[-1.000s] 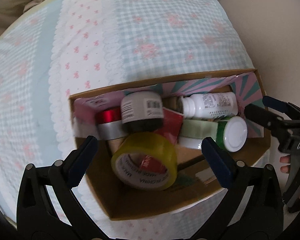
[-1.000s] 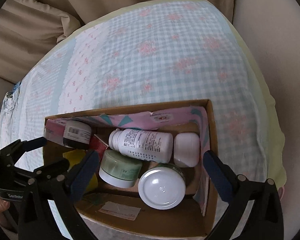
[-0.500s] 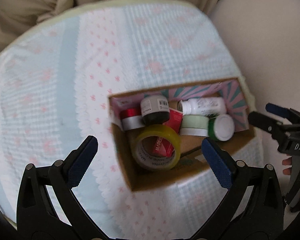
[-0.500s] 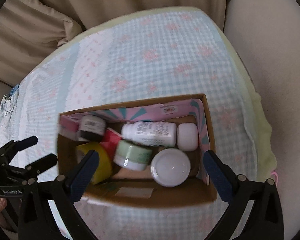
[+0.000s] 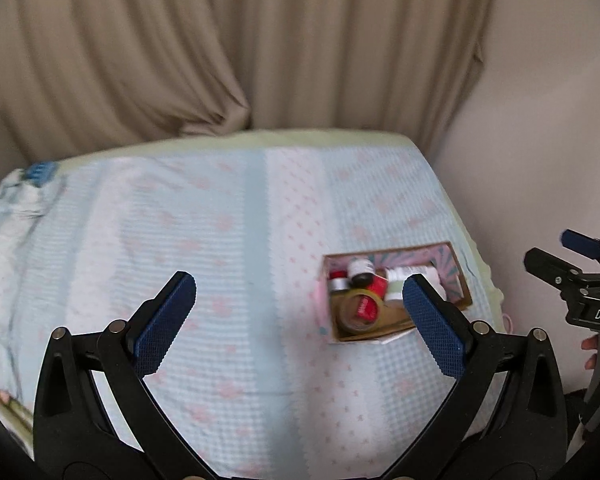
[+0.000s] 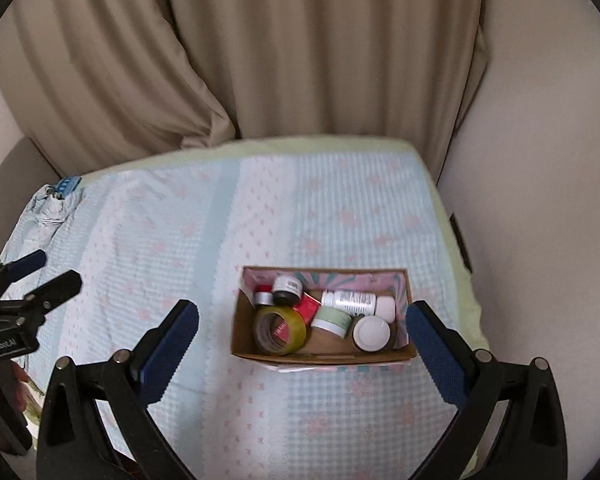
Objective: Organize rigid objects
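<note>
My left gripper (image 5: 299, 322) stood wide and empty at the lower centre of its frame; my right gripper (image 6: 302, 338) likewise, both held above the cloth (image 6: 172, 240). The cardboard box (image 6: 320, 354) sat centre-right in the right view. Inside it lay the tape roll (image 6: 280, 330), green jar (image 6: 332, 321), white-lidded jar (image 6: 372, 333), white bottle (image 6: 350, 301) and dark-capped jar (image 6: 287, 289). No loose item showed on the cloth. I judged the packing essentially complete.
</note>
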The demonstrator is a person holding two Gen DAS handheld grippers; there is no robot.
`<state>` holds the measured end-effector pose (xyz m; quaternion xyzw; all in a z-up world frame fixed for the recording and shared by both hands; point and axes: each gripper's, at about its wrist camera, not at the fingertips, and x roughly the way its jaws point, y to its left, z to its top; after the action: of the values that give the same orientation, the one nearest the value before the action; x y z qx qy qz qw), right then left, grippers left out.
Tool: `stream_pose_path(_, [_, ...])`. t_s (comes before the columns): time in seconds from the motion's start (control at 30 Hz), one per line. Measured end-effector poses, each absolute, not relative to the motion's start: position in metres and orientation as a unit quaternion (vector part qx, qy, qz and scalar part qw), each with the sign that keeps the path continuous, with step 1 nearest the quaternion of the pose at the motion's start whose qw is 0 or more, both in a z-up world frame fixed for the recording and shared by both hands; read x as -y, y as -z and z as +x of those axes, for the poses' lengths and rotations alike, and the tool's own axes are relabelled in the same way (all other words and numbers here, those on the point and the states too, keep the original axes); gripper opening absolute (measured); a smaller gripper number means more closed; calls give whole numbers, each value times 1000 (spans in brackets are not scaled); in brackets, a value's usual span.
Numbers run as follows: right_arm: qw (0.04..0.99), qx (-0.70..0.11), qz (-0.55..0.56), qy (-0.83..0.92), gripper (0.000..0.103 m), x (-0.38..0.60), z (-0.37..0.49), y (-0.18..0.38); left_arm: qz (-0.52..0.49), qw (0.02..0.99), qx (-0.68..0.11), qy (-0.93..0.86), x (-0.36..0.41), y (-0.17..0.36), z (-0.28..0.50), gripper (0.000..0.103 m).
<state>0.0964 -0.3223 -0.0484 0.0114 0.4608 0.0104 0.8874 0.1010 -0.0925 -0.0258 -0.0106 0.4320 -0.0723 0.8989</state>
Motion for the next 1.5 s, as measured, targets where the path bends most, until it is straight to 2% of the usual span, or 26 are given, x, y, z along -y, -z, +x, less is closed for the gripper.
stream_pose_path(0.3, [912, -410, -3, 4, 103, 287, 40, 19, 8, 933, -358, 36, 67, -16, 28, 103])
stream_pose_path(0.53, [919, -393, -7, 8, 103, 278, 23, 14, 19, 939, -342, 29, 65, -25, -1, 103])
stream_pose_path(1.5, [928, -373, -7, 4, 103, 266, 6, 4, 4, 943, -333, 26, 58, -34, -13, 103])
